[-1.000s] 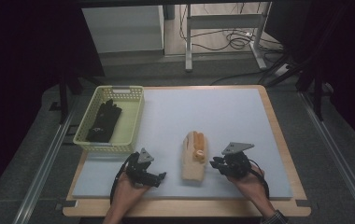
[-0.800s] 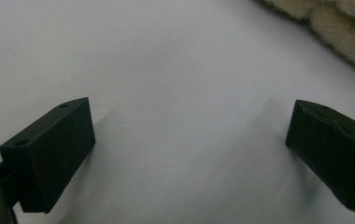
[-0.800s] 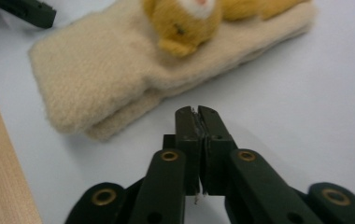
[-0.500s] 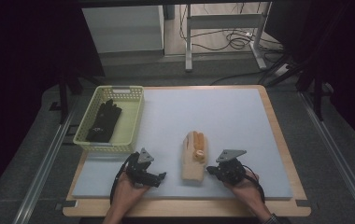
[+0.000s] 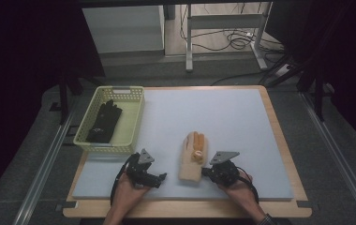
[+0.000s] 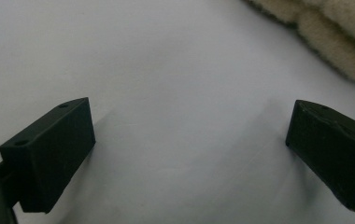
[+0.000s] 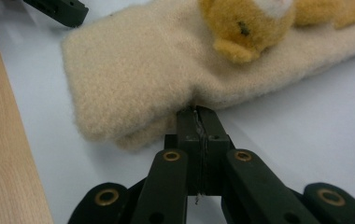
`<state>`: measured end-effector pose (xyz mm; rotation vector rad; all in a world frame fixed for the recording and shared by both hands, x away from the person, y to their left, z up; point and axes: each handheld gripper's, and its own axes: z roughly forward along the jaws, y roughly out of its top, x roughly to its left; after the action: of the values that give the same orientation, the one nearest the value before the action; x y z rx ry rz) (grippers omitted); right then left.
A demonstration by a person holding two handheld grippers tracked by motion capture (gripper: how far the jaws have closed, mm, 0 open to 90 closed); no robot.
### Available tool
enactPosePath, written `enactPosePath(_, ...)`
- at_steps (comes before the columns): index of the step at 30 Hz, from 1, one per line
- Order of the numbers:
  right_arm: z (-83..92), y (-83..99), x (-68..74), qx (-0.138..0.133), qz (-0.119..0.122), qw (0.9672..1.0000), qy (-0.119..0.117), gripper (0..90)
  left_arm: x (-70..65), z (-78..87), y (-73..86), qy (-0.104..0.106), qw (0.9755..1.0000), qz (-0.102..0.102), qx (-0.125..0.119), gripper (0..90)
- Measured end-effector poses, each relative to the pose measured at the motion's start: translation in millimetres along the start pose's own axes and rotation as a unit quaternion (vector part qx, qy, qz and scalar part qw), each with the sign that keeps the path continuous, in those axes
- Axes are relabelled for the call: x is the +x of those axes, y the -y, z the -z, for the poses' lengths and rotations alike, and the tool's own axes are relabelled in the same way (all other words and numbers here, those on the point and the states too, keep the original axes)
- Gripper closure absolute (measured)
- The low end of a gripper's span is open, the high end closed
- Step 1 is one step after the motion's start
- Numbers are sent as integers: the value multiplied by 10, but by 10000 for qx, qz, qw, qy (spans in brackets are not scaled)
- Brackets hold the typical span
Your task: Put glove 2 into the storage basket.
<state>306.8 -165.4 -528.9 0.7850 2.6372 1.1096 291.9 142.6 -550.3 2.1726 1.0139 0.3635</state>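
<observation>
Right tongs slid in low, lower middle of the frame, jaws just closing, now pinched shut at the cream mitten's edge; whether they nip fabric is hard to tell. Left tongs gape empty.

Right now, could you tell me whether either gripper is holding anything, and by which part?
The right gripper is shut at the cream mitten's cuff edge; a pinch cannot be told. The left gripper is open, holding nothing.

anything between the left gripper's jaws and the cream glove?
Nothing. In the left gripper view the open jaws frame bare pale-blue mat, and the cream glove lies beyond them. The high view shows the same gap beside the left gripper.
</observation>
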Motion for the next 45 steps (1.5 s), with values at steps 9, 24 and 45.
enactPosePath(9, -117, -91, 53, -40, -15, 10000, -3, 873, 34, 58, 48, 29, 10000, -23, 41, 30)
enactPosePath(24, -393, -324, 98, -113, 17, 9999, 86, 866, 146, 123, 123, 29, 10000, -24, 59, 17)
enactPosePath(45, -540, -515, 128, -115, 92, 9998, 119, 781, 144, 118, 125, 20, 10000, -15, 67, 11)
